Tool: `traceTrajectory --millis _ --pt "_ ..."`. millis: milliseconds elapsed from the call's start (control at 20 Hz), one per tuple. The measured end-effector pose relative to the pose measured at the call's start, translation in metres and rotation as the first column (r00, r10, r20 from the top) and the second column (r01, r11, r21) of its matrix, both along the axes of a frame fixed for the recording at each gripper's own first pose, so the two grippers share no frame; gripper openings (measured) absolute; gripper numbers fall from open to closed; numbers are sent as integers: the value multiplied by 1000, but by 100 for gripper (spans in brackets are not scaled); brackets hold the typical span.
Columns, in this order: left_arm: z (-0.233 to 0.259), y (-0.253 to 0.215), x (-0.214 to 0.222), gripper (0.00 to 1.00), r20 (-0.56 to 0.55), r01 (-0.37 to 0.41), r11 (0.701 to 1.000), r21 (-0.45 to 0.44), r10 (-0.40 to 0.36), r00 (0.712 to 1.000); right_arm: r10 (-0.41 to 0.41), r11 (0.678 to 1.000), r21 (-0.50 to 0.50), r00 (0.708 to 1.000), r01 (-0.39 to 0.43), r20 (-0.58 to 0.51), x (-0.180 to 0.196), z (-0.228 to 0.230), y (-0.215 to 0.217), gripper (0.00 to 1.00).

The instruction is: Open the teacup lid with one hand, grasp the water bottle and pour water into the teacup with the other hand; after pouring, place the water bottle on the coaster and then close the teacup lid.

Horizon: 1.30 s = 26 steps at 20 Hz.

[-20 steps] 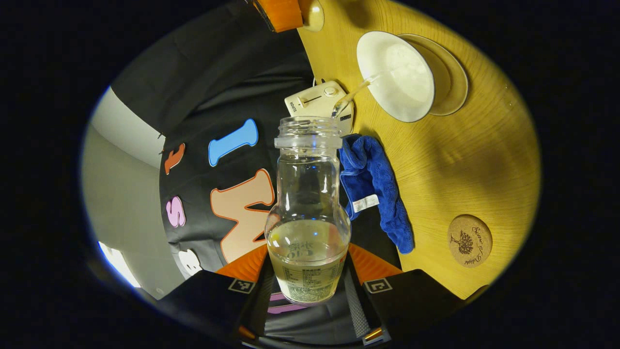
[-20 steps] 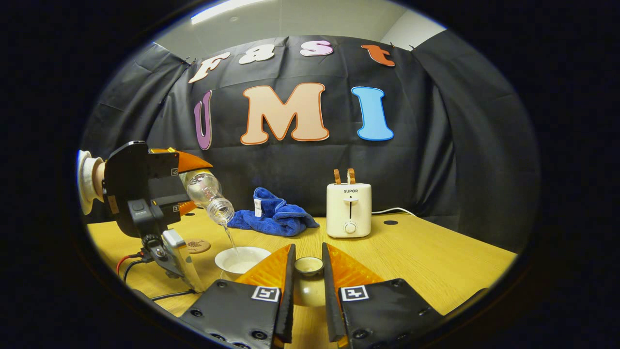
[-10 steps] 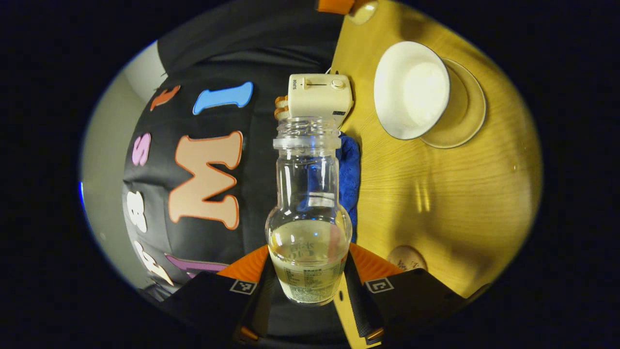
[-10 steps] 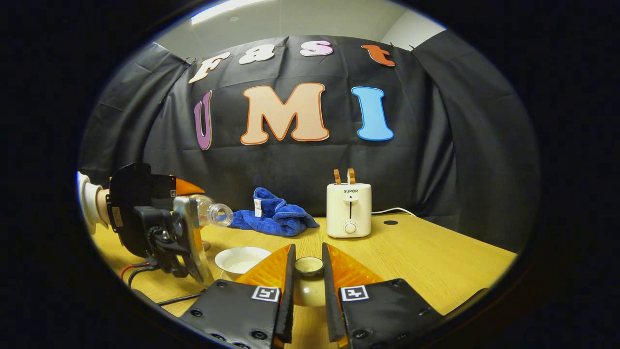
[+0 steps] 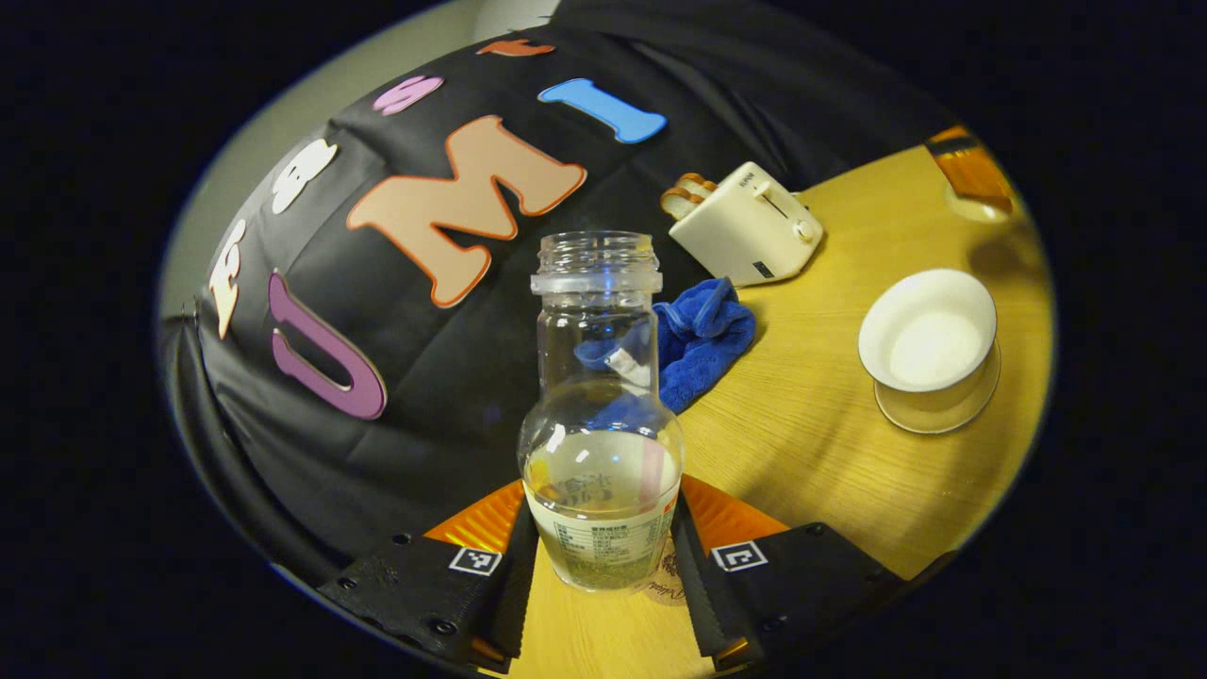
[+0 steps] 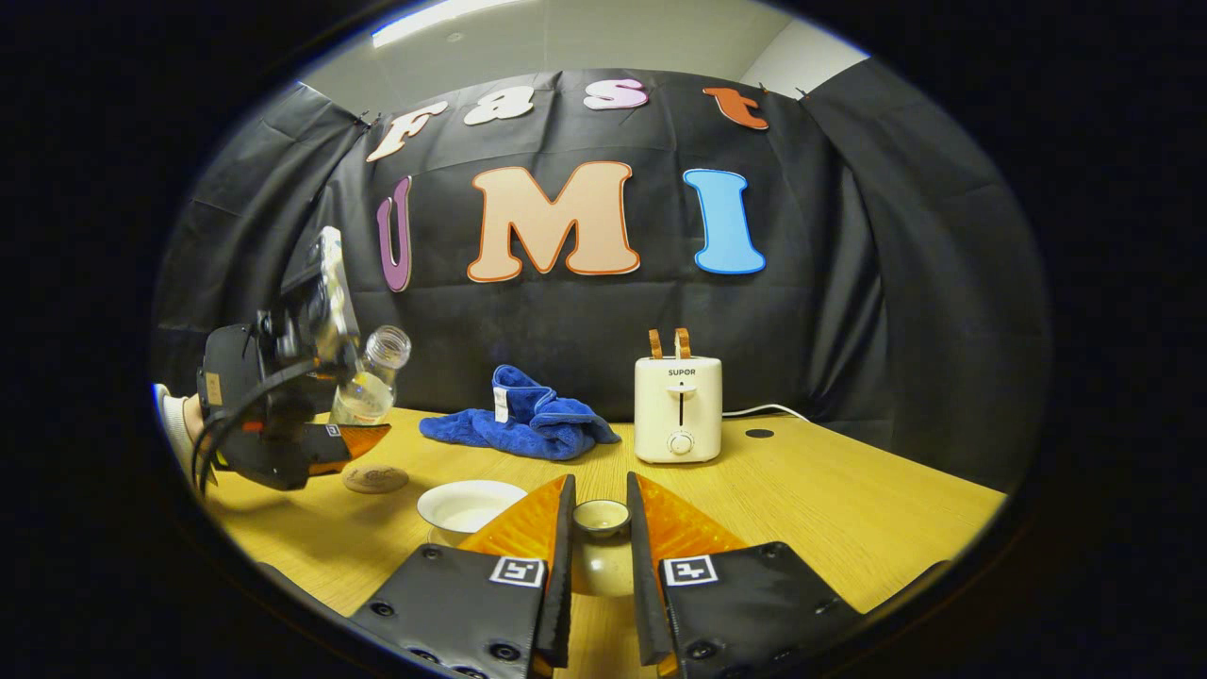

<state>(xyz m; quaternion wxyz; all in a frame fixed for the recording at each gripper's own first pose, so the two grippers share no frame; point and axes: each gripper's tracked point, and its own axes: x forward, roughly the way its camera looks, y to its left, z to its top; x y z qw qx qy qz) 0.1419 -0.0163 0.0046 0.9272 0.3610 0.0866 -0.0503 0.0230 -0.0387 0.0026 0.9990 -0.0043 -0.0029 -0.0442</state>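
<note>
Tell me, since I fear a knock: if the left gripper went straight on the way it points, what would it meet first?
Probably the crumpled blue cloth, lying just behind the clear glass water bottle that the left gripper holds. Depth is unclear, so it may pass above to the black booth wall.

You face a black cloth wall (image 6: pixel 849 311) hung behind a light wooden tabletop (image 6: pixel 849 500). Above the cloth you can see a pale grey wall (image 6: pixel 603 38) and a bright ceiling light strip (image 6: pixel 429 19). A white toaster (image 6: pixel 679 407) and a crumpled blue towel (image 6: pixel 528 424) sit near the back edge.
</note>
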Motion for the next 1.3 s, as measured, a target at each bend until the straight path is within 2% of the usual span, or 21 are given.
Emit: traceTrajectory --millis 150,300,450,650,850,1300 --pt "3 19 0 65 -19 -58 978 -202 55 998 0 1000 0 1000 0 0 0 0 0 31" --pt "-5 41 6 66 -42 -106 919 -380 97 994 0 1000 -1 1000 1 0 0 0 -1 31" --pt "-6 49 12 65 -54 -119 871 -478 106 993 -2 1000 -1 1000 2 1 0 0 0 31" --pt "-28 40 22 66 -127 -123 775 -620 56 990 -5 1000 0 1000 5 1 1 0 -1 31" --pt "-38 39 29 66 -137 -129 741 -659 50 989 -5 1000 0 1000 5 1 0 0 -1 31" --pt "-34 33 24 69 -138 -124 722 -680 39 990 -1 1000 -1 1000 1 2 1 0 -1 31"
